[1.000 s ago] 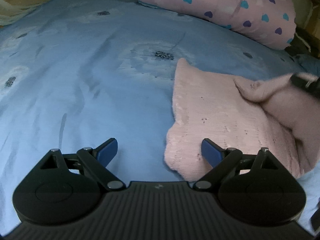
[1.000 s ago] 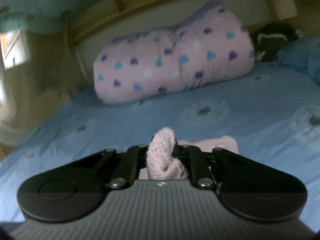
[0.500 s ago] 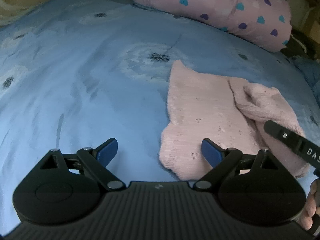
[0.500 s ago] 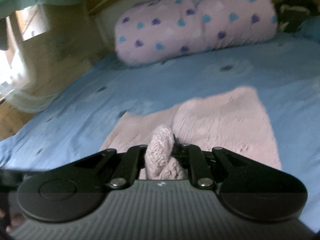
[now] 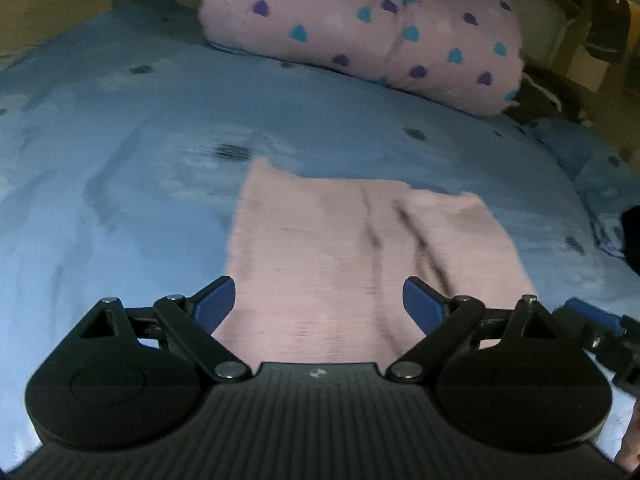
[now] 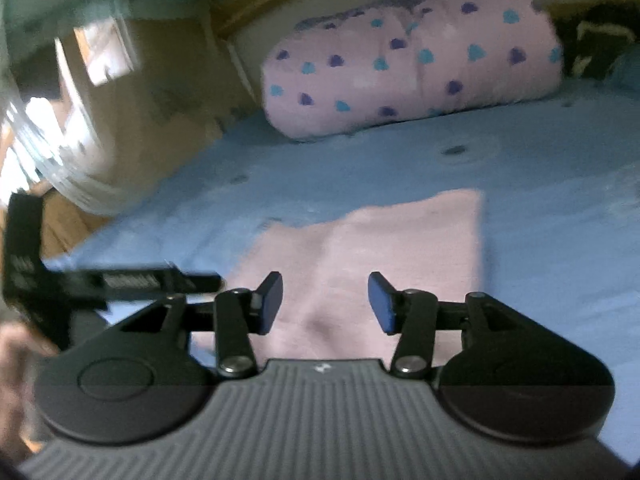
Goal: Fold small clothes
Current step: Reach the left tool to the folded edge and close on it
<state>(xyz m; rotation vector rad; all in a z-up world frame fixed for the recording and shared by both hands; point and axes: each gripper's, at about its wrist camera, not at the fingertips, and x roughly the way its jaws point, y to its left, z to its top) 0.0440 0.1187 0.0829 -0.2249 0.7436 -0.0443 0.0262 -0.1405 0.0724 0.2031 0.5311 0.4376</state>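
Pink knit garment (image 5: 360, 248) lies flat on the blue bed sheet (image 5: 120, 168), roughly rectangular, soft nubbly texture; a narrower folded layer lies over its right part, with dark creases running lengthwise. Left tool (image 5: 318, 304): jaws wide, blue pads above the near edge of the knit, nothing gripped. Right tool (image 6: 325, 304): jaws opening, the cloth showing below and between the pads, not pinched. Beyond the garment, a pink rolled blanket (image 5: 360, 28) with blue and purple hearts rests at the head of the bed. Frames motion-blurred.
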